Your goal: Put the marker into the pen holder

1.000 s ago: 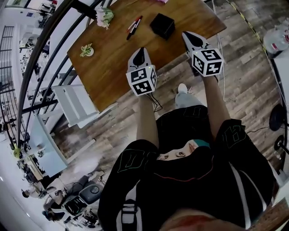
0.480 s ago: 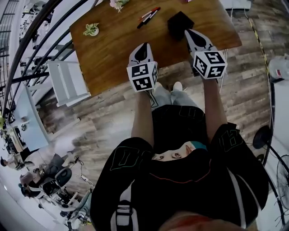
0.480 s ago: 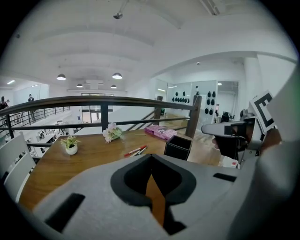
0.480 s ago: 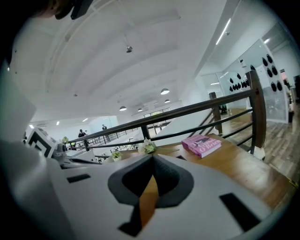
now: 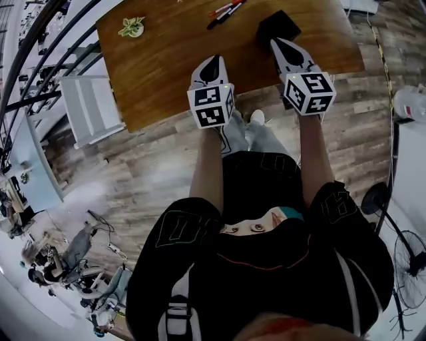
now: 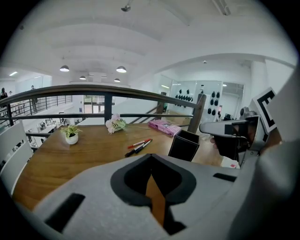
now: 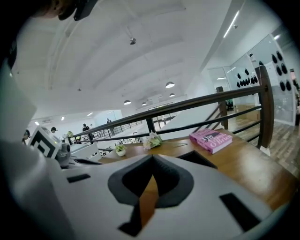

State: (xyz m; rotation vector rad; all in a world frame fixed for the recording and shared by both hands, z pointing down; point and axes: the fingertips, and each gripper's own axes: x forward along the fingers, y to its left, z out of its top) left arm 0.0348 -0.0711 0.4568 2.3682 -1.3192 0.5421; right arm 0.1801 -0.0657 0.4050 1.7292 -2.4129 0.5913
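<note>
Wood of the table [image 5: 166, 60] is being shared by the markers [image 5: 225, 9], seemingly touching each other, and the pen holder [image 5: 278, 26] at their four o'clock. The left gripper [image 5: 212, 61] and right gripper [image 5: 276, 44] are being held with jaws together, empty. If the jaws are not parted first, a marker is at risk of being rolled away, and the holder, close by the right tip, of being knocked.

no word can be read for certain. the pink book [image 7: 212, 139] on the wooden table [image 7: 262, 173] has dark print on its cover, too small and blurred to spell out. the cubes on the left gripper [image 5: 212, 63] and right gripper [image 5: 278, 46] bear black-and-white square codes. outlined characters on the person's black sleeves [image 5: 174, 226] are illegible.
</note>
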